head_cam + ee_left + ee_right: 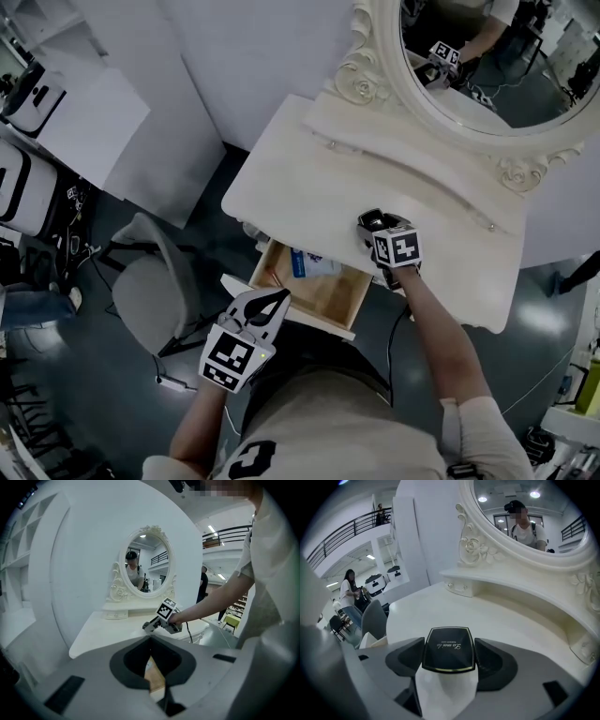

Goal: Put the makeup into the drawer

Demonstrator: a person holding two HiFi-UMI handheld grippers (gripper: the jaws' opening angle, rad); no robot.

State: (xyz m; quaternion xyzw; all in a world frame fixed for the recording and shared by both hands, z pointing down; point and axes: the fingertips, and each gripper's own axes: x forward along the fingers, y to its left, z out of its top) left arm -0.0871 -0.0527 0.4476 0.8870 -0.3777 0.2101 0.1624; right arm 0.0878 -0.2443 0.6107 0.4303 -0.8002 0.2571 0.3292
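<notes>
A black makeup compact with a gold rim sits between the jaws of my right gripper, which is shut on it. In the head view that right gripper hovers over the front part of the cream dressing table, just behind the open drawer. The drawer has a wooden bottom, and a blue and white packet lies in it. My left gripper is shut and holds nothing, its tips at the drawer's front left corner. In the left gripper view, the left gripper shows the drawer's wood through its gap and the right gripper beyond.
An oval mirror in an ornate cream frame stands at the table's back. A low raised shelf runs along the table's back, in front of the mirror. A grey chair stands on the dark floor to the left of the drawer. White walls close in the left side.
</notes>
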